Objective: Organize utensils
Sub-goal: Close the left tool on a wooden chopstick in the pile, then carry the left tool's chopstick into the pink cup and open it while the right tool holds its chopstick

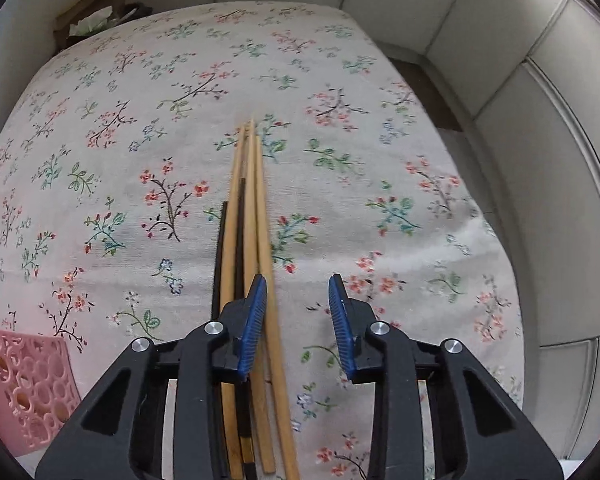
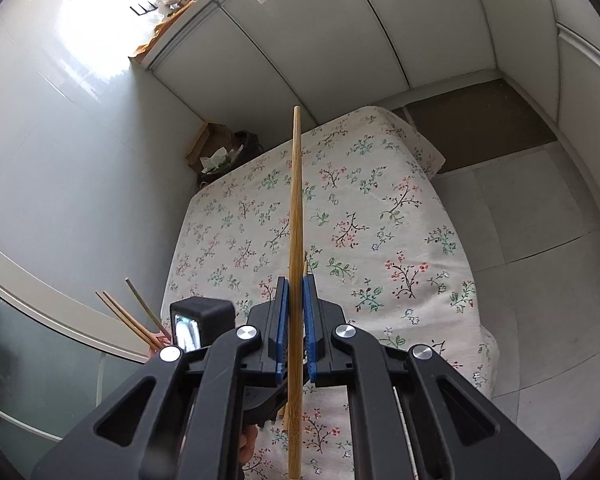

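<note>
Several wooden chopsticks [image 1: 251, 208] and dark ones [image 1: 241, 216] lie in a bundle on the floral tablecloth [image 1: 140, 128]. My left gripper [image 1: 297, 284] is open just above them, its left fingertip [image 1: 259, 288] over the bundle. My right gripper [image 2: 295, 286] is shut on a single wooden chopstick [image 2: 296, 200], held lengthwise high above the table. A pink perforated basket [image 1: 28, 384] stands at the lower left; in the right wrist view several chopsticks [image 2: 128, 316] stick out of it behind the left gripper's camera [image 2: 198, 320].
The table [image 2: 400, 220] stands in a corner of white panelled walls. A brown box with paper [image 2: 216, 148] sits on the floor by the far corner. Tiled floor [image 2: 540, 220] lies to the right of the table.
</note>
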Available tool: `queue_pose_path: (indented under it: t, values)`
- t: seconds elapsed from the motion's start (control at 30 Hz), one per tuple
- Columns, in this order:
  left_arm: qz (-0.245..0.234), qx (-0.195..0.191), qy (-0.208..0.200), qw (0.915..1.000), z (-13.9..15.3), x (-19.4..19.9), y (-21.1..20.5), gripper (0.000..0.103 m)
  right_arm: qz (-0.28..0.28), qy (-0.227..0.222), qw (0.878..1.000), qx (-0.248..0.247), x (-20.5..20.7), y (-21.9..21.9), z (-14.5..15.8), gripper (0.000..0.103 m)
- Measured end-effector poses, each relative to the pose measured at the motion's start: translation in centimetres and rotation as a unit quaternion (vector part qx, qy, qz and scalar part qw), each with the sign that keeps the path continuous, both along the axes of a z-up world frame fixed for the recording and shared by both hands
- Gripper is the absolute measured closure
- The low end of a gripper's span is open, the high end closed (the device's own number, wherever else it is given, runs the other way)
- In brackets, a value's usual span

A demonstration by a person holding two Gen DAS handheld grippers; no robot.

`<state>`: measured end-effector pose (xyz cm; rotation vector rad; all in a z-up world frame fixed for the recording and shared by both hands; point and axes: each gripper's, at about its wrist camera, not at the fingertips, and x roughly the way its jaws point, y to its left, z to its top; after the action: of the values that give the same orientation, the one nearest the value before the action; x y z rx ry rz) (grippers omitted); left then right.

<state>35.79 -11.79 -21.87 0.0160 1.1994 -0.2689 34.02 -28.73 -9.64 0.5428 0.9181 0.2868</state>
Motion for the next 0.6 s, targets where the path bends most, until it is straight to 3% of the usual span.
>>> queue_pose_path:
  t: [0.4,0.43,0.47,0.6]
  values:
    - [-0.007,0.031,-0.001,0.9995,-1.0,2.0,-0.9,0.073,-0.014,-0.004,1.0,0.01,0.4,-0.3,0.0,0.095]
    - [-0.007,0.035,-0.003,0.9994,-1.1,2.0,-1.1,0.077,-0.015,-0.004,1.0,0.01,0.4,-0.3,0.0,0.095]
    - [-0.007,0.041,-0.007,0.9991,-1.1,1.9,-1.2,0.097,-0.017,-0.004,1.0,0.009,0.4,-0.4,0.0,0.095]
    - [-0.018,0.037,-0.017,0.999,-0.9,1.7,-1.8,0.097,-0.021,-0.007,1.0,0.011,0.3,-0.6,0.1,0.095]
